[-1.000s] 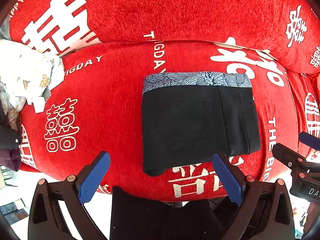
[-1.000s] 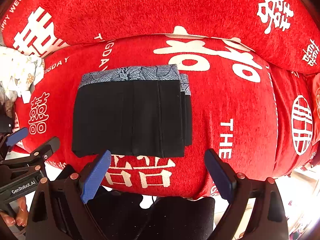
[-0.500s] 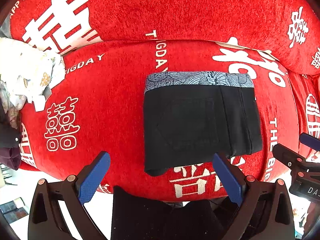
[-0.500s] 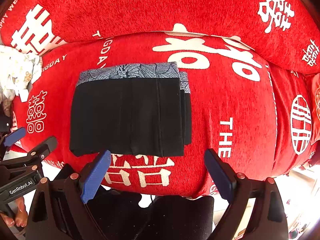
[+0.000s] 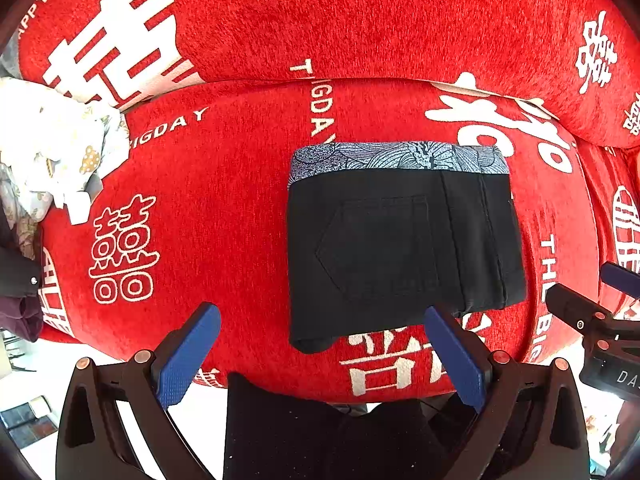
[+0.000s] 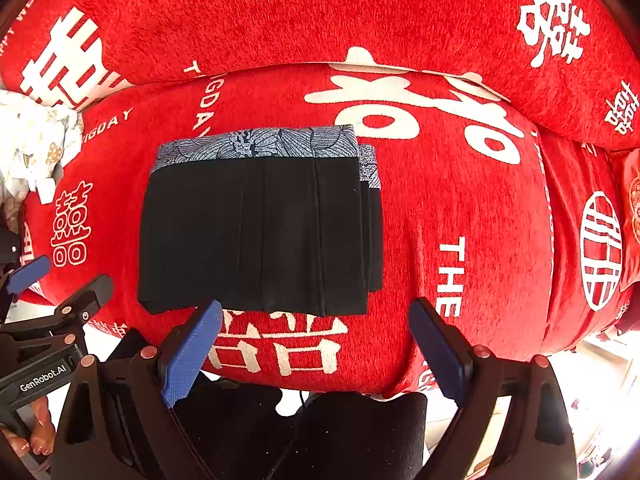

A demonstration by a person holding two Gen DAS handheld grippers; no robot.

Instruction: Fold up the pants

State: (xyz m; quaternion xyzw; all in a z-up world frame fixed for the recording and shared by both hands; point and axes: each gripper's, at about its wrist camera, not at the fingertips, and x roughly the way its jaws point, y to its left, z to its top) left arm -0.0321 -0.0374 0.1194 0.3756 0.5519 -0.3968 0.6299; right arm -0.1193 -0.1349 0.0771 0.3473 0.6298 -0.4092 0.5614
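The place reads as a home, most likely a living room. A plush red sofa cover printed with white double-happiness characters and English words (image 5: 240, 208) drapes a wide seat cushion and the backrest at the far side, the festive sort a household lays out for a wedding. At the far left, a crumpled pale cloth with small printed patterns (image 5: 52, 152) lies heaped on the seat, with a dark garment (image 5: 18, 276) bunched just below it. Near the left edge, pale floor (image 5: 36, 364) shows beneath the cushion's front. A folded pair of black trousers with a grey-blue patterned waistband (image 6: 256, 228) rests on the seat like sorted laundry.
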